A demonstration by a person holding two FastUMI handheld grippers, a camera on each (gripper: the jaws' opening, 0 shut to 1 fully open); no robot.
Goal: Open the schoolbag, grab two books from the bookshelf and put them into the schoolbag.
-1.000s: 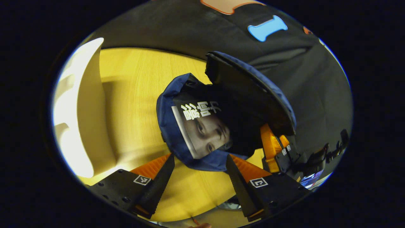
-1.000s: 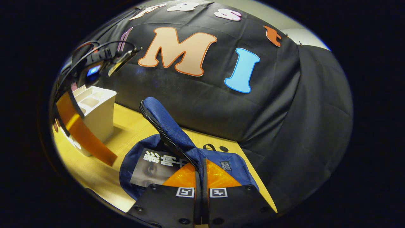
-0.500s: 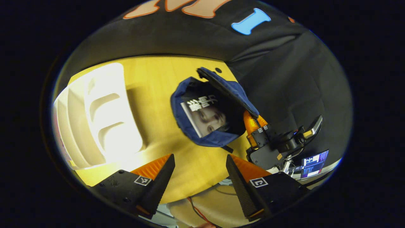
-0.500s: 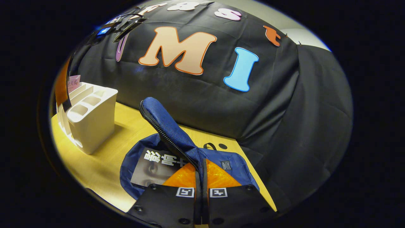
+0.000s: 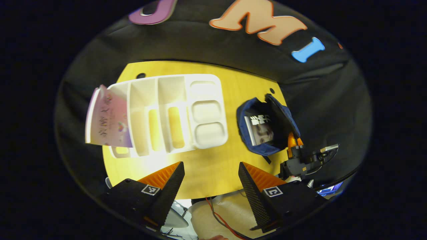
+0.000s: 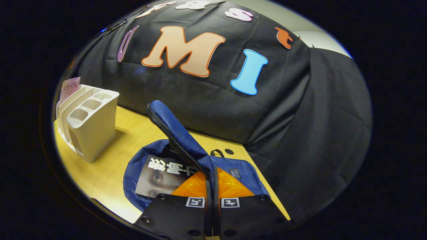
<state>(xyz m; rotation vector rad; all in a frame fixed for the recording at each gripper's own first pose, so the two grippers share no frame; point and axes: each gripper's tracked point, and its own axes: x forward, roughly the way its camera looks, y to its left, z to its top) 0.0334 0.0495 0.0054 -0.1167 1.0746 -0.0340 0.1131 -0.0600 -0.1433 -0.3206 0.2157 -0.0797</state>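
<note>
Right gripper view: hand-held gripper (image 6: 212,186) clamps schoolbag flap (image 6: 176,135).

A yellow wooden table (image 5: 213,180) fills mid-frame, black cloth wall (image 6: 300,133) behind, pale wall (image 6: 320,36) upper right.

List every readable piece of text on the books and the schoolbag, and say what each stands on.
"影响力": cover of the book inside the schoolbag.
Pink book in the bookshelf: title blurred, unreadable.
Small patch on the schoolbag: too small to read.
</note>
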